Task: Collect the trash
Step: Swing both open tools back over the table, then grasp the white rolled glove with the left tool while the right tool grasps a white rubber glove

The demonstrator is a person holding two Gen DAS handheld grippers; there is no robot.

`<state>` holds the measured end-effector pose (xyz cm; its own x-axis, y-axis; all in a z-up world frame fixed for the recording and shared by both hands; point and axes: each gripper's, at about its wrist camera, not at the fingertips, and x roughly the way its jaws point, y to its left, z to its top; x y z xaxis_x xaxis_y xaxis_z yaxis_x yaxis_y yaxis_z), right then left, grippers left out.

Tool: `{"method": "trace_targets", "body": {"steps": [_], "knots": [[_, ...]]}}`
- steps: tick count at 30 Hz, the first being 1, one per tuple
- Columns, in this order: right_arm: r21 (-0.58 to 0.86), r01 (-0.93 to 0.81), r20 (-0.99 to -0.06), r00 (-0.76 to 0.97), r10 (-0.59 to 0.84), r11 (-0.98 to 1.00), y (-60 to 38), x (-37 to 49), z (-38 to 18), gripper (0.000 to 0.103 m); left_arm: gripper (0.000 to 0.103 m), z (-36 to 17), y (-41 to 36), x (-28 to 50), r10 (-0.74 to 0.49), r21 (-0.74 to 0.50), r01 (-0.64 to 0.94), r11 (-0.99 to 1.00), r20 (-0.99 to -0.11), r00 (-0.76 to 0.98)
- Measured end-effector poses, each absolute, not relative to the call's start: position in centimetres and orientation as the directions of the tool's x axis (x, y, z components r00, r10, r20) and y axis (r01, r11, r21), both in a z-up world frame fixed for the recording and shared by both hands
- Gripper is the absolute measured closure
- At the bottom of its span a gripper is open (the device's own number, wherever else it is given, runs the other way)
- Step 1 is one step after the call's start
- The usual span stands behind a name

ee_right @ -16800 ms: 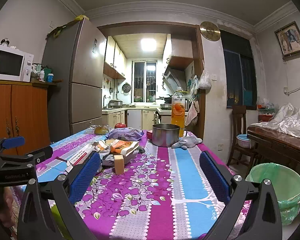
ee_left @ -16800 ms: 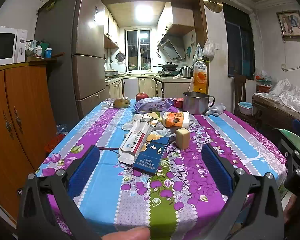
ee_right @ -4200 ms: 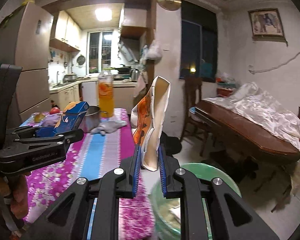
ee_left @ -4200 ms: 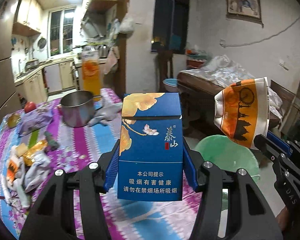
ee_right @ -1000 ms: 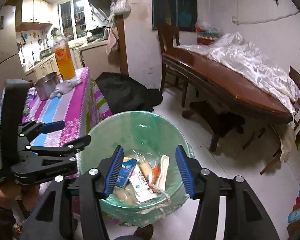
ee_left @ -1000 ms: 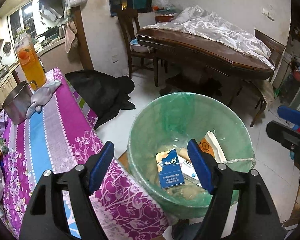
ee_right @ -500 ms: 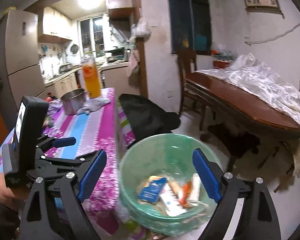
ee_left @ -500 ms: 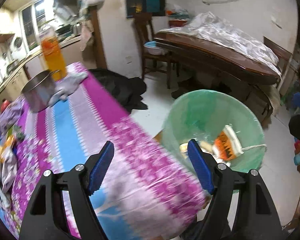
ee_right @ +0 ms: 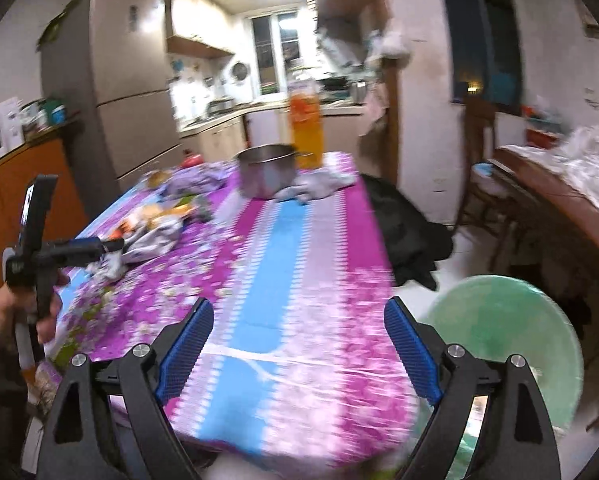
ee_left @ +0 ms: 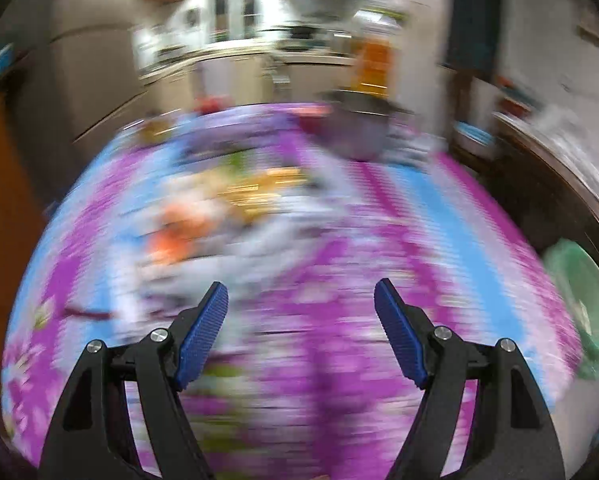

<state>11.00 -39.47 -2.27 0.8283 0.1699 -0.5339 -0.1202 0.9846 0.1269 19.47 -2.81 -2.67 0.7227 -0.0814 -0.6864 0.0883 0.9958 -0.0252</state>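
Wrappers [ee_right: 155, 236] lie heaped on the left half of the table [ee_right: 275, 264], near the tip of my left tongs [ee_right: 99, 245] as the right wrist view shows them. They look to me like light, crinkly foil and plastic: soft, likely to crush flat, probably a little slick. I would pinch each at a bunched fold or a loose corner instead of across a flat face. In the left wrist view the same heap [ee_left: 219, 216] is a smear of white, orange and yellow, too blurred to sort into single pieces.

Both pairs of tongs are released and carry nothing. My left tongs [ee_left: 301, 332] stand apart over the purple cloth. My right tongs [ee_right: 295, 354] gape wider; their jaws have just been opening, with only the table edge between them.

The green bin [ee_right: 503, 340] stands on the floor just off the table's right corner, near my right tongs. Farther back stand a steel pot [ee_right: 265, 176], a bottle of orange drink [ee_right: 306, 132] and a grey cloth [ee_right: 323, 186] beside the pot. They are well apart from the heap, so I judge nothing blocks the reach. A dark garment [ee_right: 411, 232] lies on the floor between table and bin.
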Motion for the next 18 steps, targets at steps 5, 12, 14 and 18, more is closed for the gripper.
{"method": "trace_targets", "body": {"steps": [5, 12, 14, 18], "knots": [[0.139, -0.216, -0.554, 0.792, 0.257, 0.966, -33.9, 13.6, -3.1, 0.016, 0.031, -4.0, 7.1, 20.6, 0.016, -0.070, -0.092, 0.993, -0.706, 0.708], [0.158, -0.352, -0.594, 0.713, 0.374, 0.923, -26.1, 16.6, -5.1, 0.041, 0.031, -6.8, 9.7, 23.4, -0.053, -0.120, -0.059, 0.991, -0.759, 0.649], [0.178, -0.381, -0.597, 0.691, 0.407, 0.907, -24.6, 17.6, -5.4, 0.046, 0.031, -7.5, 10.0, 24.0, -0.069, -0.126, -0.044, 0.991, -0.768, 0.636], [0.185, -0.450, -0.604, 0.649, 0.463, 0.874, -20.8, 20.1, -5.1, 0.060, 0.051, -8.2, 10.1, 24.8, -0.090, -0.133, -0.025, 0.991, -0.780, 0.620]]}}
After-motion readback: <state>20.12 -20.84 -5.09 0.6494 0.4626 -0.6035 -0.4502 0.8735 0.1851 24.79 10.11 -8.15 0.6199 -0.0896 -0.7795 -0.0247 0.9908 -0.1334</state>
